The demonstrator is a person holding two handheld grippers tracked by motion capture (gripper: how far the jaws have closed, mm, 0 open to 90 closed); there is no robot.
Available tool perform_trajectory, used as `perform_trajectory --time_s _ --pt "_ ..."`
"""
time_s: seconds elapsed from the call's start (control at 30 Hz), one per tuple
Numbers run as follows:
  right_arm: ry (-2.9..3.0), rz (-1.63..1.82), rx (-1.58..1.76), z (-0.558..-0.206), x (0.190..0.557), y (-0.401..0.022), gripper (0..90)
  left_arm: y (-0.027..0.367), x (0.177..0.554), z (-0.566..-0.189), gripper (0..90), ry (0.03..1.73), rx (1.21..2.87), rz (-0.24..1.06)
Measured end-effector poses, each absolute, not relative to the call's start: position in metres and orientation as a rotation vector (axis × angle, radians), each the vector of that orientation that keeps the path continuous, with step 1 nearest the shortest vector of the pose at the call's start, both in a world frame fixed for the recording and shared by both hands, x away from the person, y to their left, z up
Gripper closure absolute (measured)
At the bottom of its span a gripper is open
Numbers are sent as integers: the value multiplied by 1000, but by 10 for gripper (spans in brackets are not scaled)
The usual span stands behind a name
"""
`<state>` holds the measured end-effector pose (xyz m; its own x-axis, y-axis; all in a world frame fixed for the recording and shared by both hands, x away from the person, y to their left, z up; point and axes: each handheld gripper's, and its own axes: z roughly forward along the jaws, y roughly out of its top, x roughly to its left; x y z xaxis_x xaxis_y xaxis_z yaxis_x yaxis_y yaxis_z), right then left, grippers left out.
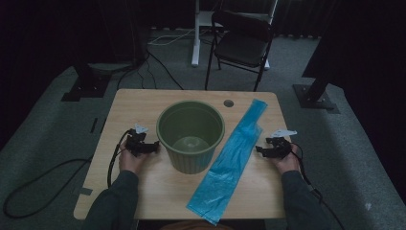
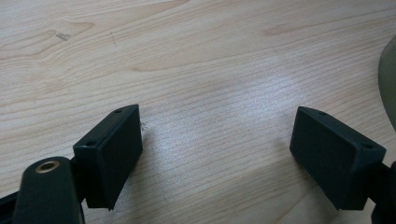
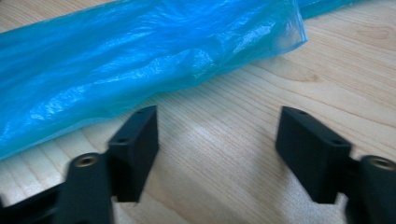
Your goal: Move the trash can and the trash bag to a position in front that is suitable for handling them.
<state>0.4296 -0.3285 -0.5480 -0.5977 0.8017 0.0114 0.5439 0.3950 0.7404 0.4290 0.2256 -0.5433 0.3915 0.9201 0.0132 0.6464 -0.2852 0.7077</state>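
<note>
While both hands rest low at the near edge, the scene reads as follows.

Hidden or cut off: the near end of the blue plastic bag [image 1: 229,160] overhangs the worktop's near edge; in the left gripper view a sliver of the green bucket [image 2: 388,77] is cut by the frame's right edge; the person's forearms leave the frame at the bottom.

Hard to make out: the far room is dim, and its corners are lost in shadow.

Left hand-held gripper [image 1: 152,146]: released, jaws spread wide over bare wood, nothing between them, just left of the bucket.

Right hand-held gripper [image 1: 259,151]: released, jaws wide apart and empty, just right of the bag, not touching it.

Bag: lies flat and long, running from far right to near centre, beside the bucket's right side.

Bucket: upright, mid-worktop, between the two grippers.

Worktop [image 1: 134,103]: pale wood grain, with a small round hole [image 1: 228,103] at the far side.

Room: grey carpet, a dark folding chair [image 1: 242,40] beyond the far edge, cables [image 1: 158,64] on the floor.
</note>
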Motion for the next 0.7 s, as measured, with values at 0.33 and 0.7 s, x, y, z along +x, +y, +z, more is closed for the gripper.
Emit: perform_trajectory --time_s 0.33,0.7 --pt "2332 1018 1190 -537 425 -323 544 228 427 -534 489 1302 2096 515" --pt "2399 1060 1002 -512 421 -276 611 217 423 -517 544 1148 2030 446"
